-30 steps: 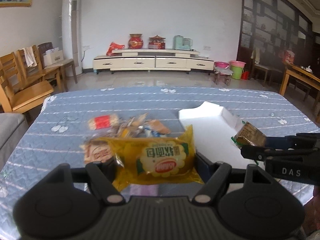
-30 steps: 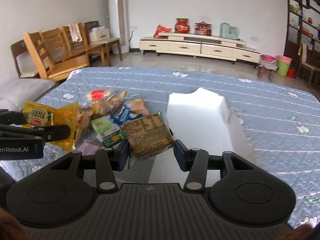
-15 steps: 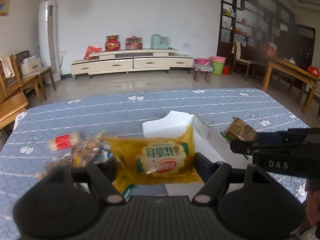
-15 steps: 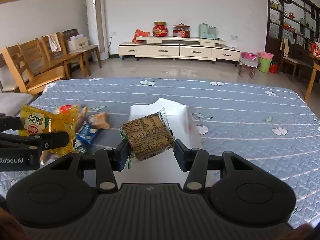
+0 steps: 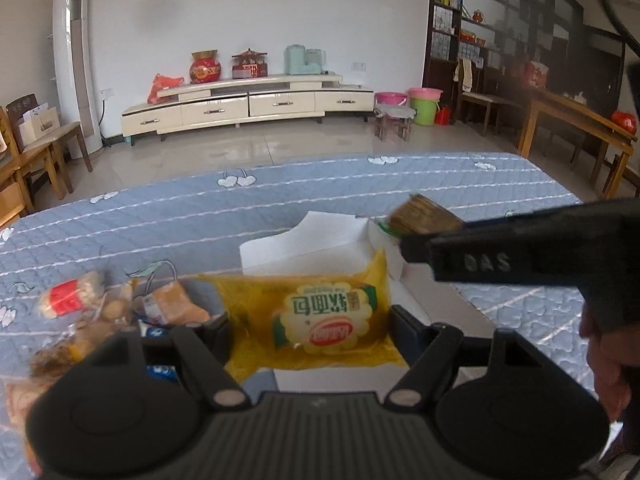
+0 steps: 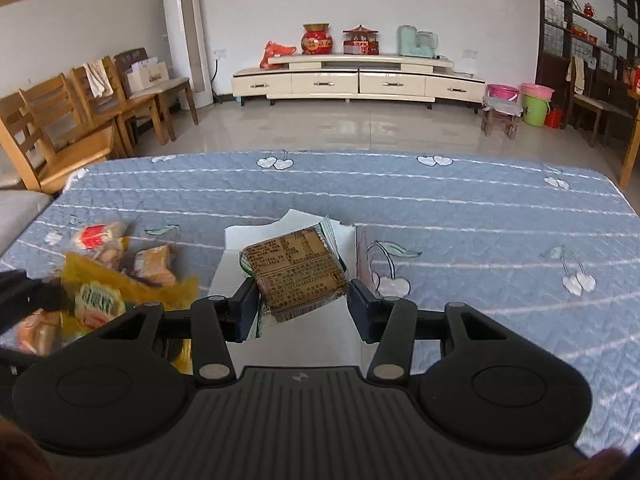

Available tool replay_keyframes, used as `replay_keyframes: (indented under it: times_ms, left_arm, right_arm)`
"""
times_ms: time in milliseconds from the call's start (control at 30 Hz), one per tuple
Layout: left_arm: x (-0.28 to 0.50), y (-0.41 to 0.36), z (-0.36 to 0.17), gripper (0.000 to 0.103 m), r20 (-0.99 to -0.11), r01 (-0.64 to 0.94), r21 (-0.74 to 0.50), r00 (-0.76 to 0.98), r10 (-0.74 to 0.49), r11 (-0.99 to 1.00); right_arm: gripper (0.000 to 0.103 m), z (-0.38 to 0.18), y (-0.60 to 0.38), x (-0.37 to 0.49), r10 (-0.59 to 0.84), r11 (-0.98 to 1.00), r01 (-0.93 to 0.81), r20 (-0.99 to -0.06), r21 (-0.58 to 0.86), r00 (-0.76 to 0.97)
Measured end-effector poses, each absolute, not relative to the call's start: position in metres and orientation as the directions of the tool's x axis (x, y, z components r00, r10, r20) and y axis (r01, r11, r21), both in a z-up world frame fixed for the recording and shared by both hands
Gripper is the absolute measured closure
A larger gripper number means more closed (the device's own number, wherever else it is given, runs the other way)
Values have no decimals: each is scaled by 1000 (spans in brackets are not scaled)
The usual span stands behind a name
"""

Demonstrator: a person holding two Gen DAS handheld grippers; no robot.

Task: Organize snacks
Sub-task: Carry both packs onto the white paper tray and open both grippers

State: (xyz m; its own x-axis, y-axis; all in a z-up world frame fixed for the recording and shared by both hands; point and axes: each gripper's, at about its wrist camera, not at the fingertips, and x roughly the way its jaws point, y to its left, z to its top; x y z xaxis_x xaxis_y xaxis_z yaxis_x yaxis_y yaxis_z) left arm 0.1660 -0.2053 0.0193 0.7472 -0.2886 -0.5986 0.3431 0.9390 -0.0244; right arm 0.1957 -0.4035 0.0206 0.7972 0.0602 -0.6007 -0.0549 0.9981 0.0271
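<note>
A white box [image 6: 352,344] lies open on the quilted tabletop [image 6: 460,208], nearer the near edge than the far one, its raised flap [image 5: 308,236] at the far end. What shows of its inside is bare white; the near part is hidden behind the tongs.

The left tongs [image 5: 310,330] pinch a yellow packet [image 5: 316,316] by its two short ends, so its long axis runs across the jaws, parallel to the near edge. Its printed label faces up and reads upside down from the left wrist view. The packet hangs over the box's left rim.

The right tongs [image 6: 302,306] pinch a brown packet [image 6: 298,276], squarish, tilted with its printed back facing the camera and its far edge raised. It hangs over the box's bare floor, apart from it.

A loose pile of snacks [image 6: 120,252] lies on the tabletop just left of the box, toward the left edge; a red-banded packet [image 5: 66,298] sits at its far left.
</note>
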Motion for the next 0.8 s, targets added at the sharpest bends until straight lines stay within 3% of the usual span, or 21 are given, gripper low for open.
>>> replay_keyframes:
  times_ms: [467,800]
  left_arm:
    - [212,-236,-5,27,-633,362,-39,713,-304,931]
    - [210,-234,-4,23,-624,389,-76,700,-348,918]
  right_arm:
    - [42,-11,-403,267,36,999,-50,-653,-3,756]
    - [29,-7,-419,259,8,1000,-8,-615,2,788]
